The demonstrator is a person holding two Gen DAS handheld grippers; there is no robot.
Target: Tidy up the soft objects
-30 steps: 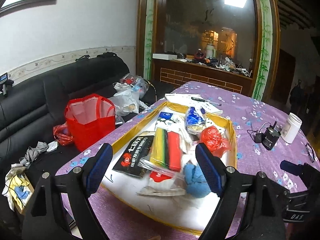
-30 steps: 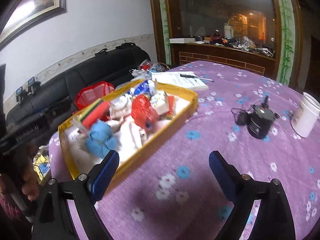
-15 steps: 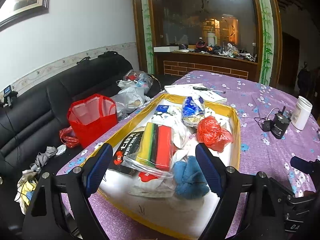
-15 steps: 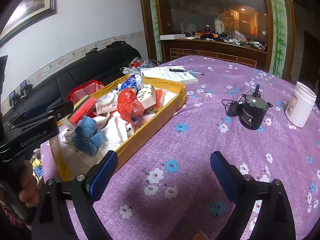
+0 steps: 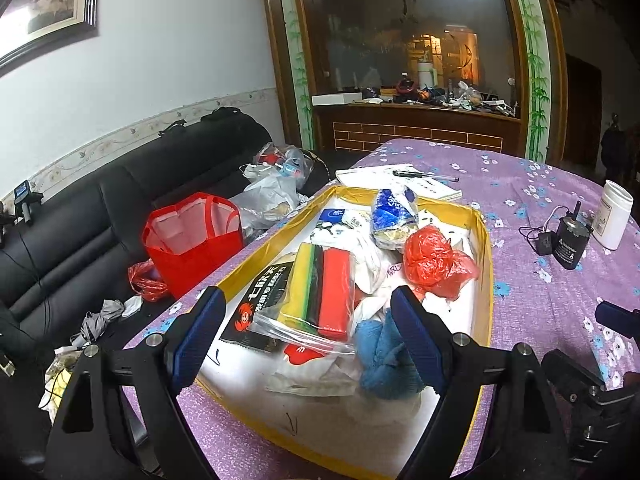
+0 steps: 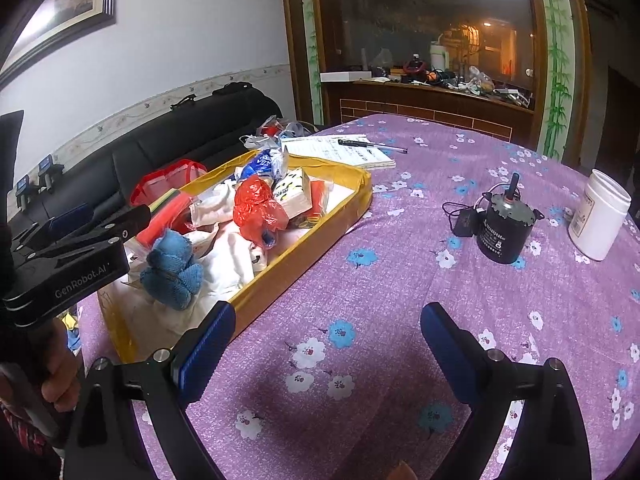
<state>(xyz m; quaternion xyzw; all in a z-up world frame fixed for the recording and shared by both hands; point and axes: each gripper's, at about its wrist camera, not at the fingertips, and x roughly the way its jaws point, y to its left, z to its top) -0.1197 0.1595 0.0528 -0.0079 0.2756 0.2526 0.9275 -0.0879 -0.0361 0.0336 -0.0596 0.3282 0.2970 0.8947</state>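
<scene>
Both wide open, empty: left gripper (image 5: 306, 332) over tray (image 5: 486, 280), right gripper (image 6: 326, 344) over tablecloth (image 6: 400, 264).

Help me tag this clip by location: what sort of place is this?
Most likely a home living or dining room: a black sofa strewn with bags along the wall, a framed picture above it, and a table under a purple flowered cloth holding a tray of household odds and ends.
</scene>
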